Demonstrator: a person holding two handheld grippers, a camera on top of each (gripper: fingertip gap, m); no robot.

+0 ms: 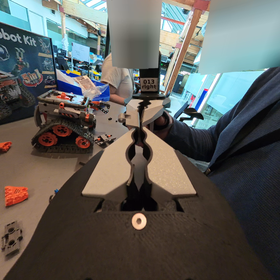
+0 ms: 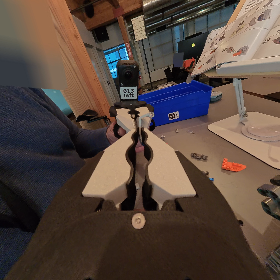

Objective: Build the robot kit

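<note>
Room: an open timber-beamed workshop is stretching out behind a grey tabletop (image 1: pixel 37 166), with desks, shelving and a person in a pale shirt showing far off.
Far left: a dark kit box (image 1: pixel 22 60) is standing upright at the tabletop's back edge; two orange panels (image 1: pixel 15 195) and a grey block (image 1: pixel 11 239) are lying loose in front of it.
Left of centre: a tracked model vehicle (image 1: pixel 63 125) with orange wheels is sitting on the tabletop, well apart from both tools; a small grey-and-orange sub-assembly (image 1: pixel 104 138) is lying just beside its front.
Behind it: a blue bin (image 1: pixel 84 89) is holding plastic bags and a sheet.
Left tool (image 1: pixel 138 131): it is pointing at the other tool, tip to tip above the tabletop, with its fingers drawn narrow. Whether it is pinching anything, I cannot tell.
Held part: a pale grey angled piece (image 2: pixel 145 116) is hanging between the two tools, its ringed end sticking out sideways.
Right tool (image 2: pixel 138 131): its fingers are also narrow, and the piece's long leg is running down between its tips, so it seems to be gripping it.
Right: more loose parts are lying scattered, and an open instruction booklet (image 2: pixel 250 37) is resting on a white stand (image 2: pixel 227 133).
</note>
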